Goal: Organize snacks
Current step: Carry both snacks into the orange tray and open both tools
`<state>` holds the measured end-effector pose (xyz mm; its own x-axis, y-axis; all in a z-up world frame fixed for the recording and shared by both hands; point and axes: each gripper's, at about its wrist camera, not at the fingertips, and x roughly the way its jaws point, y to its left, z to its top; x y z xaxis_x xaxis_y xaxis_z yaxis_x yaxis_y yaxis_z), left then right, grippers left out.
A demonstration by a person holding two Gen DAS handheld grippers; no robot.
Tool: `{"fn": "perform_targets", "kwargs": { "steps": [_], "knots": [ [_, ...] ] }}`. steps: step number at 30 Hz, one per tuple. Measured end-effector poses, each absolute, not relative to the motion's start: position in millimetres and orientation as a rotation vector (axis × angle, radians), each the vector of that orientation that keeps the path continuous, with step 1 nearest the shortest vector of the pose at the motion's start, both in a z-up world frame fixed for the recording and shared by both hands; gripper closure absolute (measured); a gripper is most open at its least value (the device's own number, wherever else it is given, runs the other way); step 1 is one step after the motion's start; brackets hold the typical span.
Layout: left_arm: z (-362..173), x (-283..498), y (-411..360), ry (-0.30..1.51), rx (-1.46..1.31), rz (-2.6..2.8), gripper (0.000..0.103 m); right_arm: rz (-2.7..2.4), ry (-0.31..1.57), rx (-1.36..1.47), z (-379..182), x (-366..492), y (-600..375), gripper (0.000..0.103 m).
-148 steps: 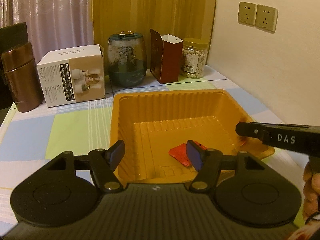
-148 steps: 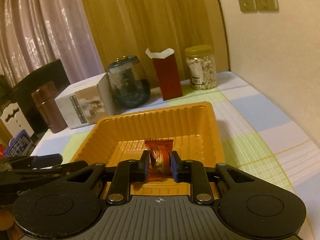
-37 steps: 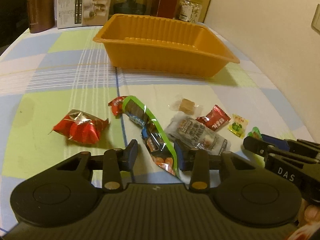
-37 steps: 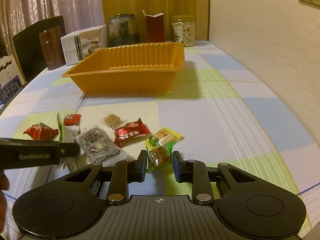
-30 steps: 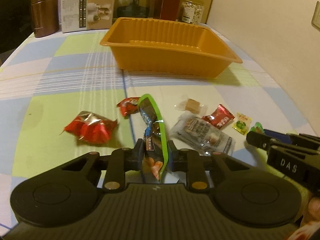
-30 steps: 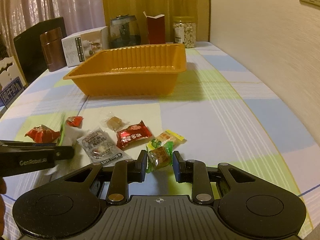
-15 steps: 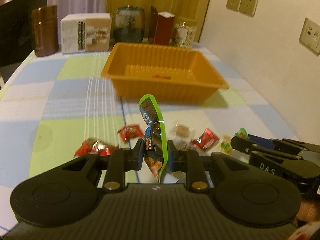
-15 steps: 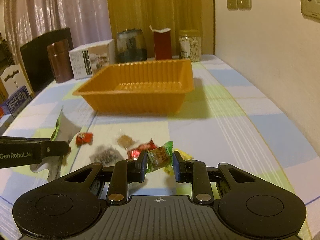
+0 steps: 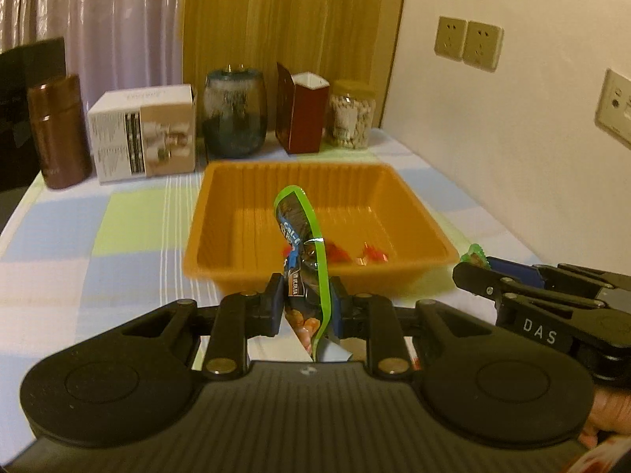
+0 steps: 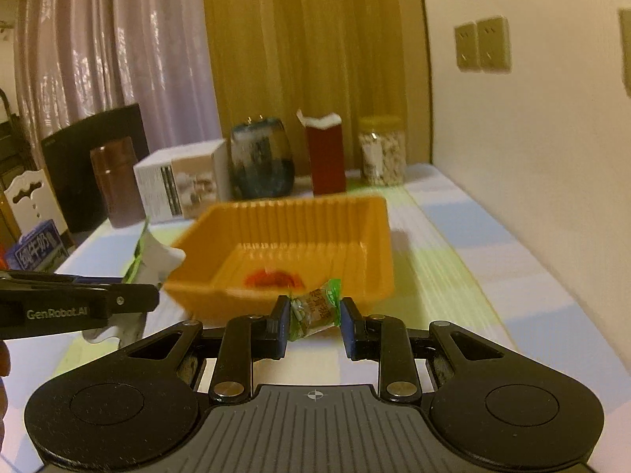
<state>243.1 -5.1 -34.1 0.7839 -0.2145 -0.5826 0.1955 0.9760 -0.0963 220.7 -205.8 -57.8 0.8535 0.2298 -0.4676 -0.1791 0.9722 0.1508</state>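
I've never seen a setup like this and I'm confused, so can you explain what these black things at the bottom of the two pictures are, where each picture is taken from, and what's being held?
No robot here: a person holds a pair of tongs in each hand, each with a camera looking forward along its fingers. One picture is from the left tongs, shut on a long snack packet with a green edge. The other is from the right tongs, shut on a small green-wrapped candy. Each view also shows the other tongs at its side. Ahead, on a checked tablecloth, sits an orange tray with a few red-wrapped snacks inside. Behind it stand jars and boxes.
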Motion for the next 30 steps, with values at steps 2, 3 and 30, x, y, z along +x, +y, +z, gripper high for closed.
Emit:
{"fn": "perform_targets", "kwargs": {
  "steps": [2, 3, 30],
  "knots": [
    [-31, 257, -2, 0.618, -0.04, -0.225, 0.082, 0.22, 0.492, 0.099, -54, 234, -203, 0.076],
    [-31, 264, 0, 0.615, -0.042, -0.224, 0.082, 0.222, 0.487, 0.097, -53, 241, -202, 0.076],
    [-59, 351, 25, 0.638, -0.081, -0.201, 0.079, 0.23, 0.556, 0.14, -70, 329, -193, 0.076]
  ]
}}
